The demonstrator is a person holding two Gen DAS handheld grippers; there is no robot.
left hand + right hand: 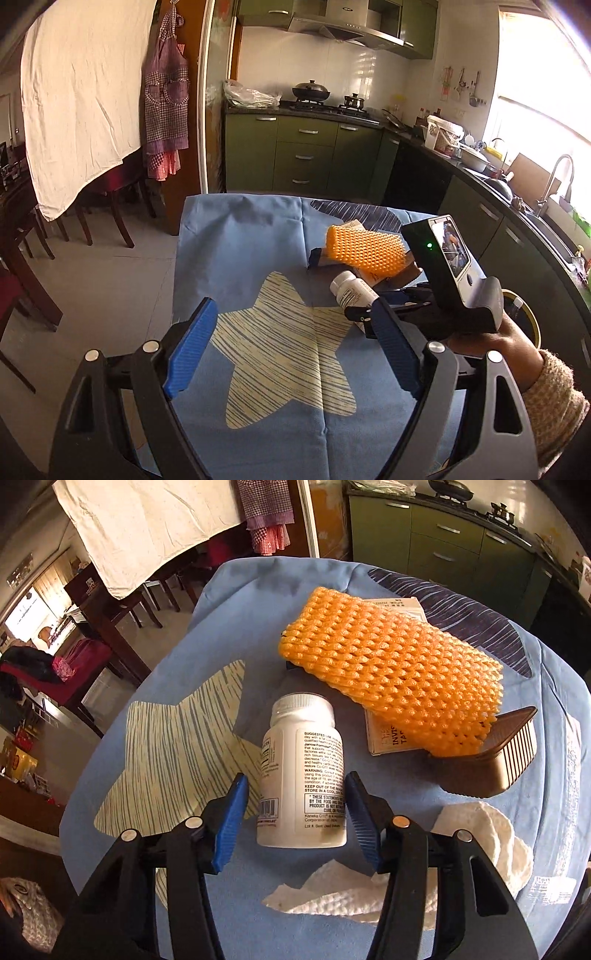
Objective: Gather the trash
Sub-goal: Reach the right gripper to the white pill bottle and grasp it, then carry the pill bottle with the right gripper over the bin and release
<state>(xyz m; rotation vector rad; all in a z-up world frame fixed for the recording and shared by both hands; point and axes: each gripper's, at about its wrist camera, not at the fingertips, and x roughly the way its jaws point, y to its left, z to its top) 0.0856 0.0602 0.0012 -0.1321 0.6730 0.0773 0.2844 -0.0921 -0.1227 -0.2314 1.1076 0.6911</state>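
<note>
A white pill bottle (pixel 303 738) lies on its side on the blue star-print cloth (pixel 240 646), cap pointing away. My right gripper (pixel 295 779) straddles its lower half with jaws open; a narrow gap shows at the left pad. Beyond it an orange foam net (pixel 391 664) lies over a white carton (pixel 384 738) and a brown plastic tub (pixel 506 753). Crumpled white paper towel (pixel 369 890) lies under the right gripper. In the left wrist view the bottle (pixel 351 290) and net (pixel 364 247) sit far right. My left gripper (pixel 295 310) hangs open over the pale star, holding nothing.
A person's hand (pixel 491 332) holds the right gripper at the table's right side. A round container with a yellow rim (pixel 524 314) stands below that edge. Green kitchen cabinets (pixel 306 155) lie beyond the table; dark chairs (pixel 110 199) and a hanging white sheet (pixel 81 96) stand left.
</note>
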